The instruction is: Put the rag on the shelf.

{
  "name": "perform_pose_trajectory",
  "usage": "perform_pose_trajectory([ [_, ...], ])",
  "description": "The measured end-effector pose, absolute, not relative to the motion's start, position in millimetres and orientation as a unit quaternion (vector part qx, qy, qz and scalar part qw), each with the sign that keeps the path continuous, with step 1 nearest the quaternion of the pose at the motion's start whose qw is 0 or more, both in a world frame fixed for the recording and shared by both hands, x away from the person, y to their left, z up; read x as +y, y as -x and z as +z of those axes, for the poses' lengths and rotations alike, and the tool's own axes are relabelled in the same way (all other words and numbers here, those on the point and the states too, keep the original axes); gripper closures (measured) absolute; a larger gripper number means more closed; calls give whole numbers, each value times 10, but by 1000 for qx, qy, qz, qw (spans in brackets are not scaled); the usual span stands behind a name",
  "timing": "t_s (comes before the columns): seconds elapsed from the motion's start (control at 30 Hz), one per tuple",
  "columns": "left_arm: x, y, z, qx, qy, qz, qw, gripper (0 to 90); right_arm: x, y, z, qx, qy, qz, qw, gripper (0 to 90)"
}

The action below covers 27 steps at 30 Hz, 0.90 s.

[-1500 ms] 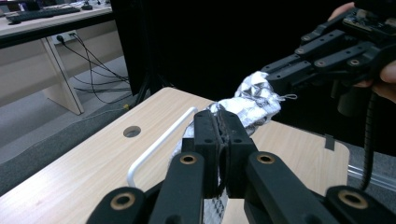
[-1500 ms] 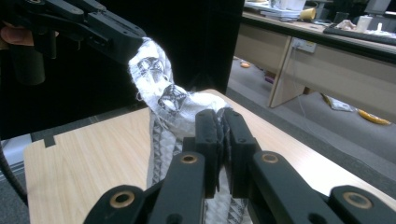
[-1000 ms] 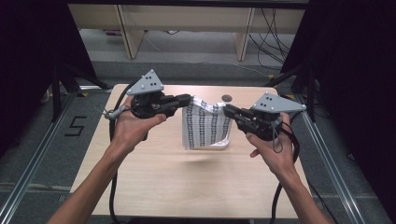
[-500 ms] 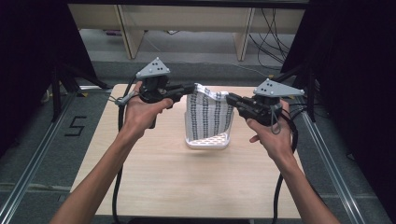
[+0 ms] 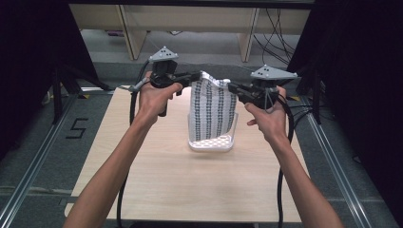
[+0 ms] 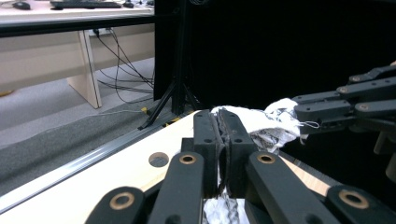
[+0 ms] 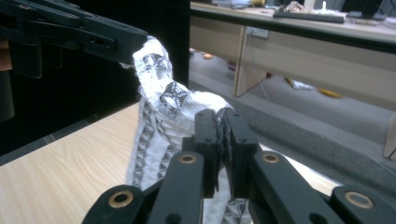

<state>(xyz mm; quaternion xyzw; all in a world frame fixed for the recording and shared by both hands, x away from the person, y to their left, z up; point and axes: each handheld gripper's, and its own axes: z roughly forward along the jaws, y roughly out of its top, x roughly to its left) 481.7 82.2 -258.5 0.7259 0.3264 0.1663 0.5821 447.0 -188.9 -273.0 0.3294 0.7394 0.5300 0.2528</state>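
A person holds a patterned white cloth (image 5: 212,110) up above a white perforated basket (image 5: 212,141) that stands on the wooden worktop (image 5: 157,166), near its middle. The left tongs (image 5: 196,76) are clenched on the cloth's upper left corner, and the right tongs (image 5: 232,88) are clenched on its upper right corner, so the cloth hangs as a sheet between them, its lower edge reaching down into the basket. The top edge sags slightly between the two grips.

In the left gripper view, the left tongs (image 6: 222,140) pinch a bunched fold of cloth (image 6: 261,122), with the other tongs gripping the fabric farther off on the right. In the right gripper view, the right tongs (image 7: 222,140) pinch the cloth (image 7: 161,126) just the same, and the fabric rises to the other tongs at upper left. A small round hole (image 6: 159,159) sits in the worktop beyond the basket.
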Motion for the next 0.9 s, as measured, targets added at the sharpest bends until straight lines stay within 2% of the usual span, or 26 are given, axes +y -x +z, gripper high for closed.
perform_pose_trajectory([
  [0.37,752,-5142,-2796,360,-719,145,576,859,-1840,-4855,-2910,739,-371,508,243,850],
  [0.4,749,-5153,-2805,363,-718,144,576,859,-1830,-4865,-2922,736,-379,510,233,849],
  [0.9,742,-5368,-3061,399,-717,122,558,846,-1737,-5104,-3150,743,-410,477,229,825],
])
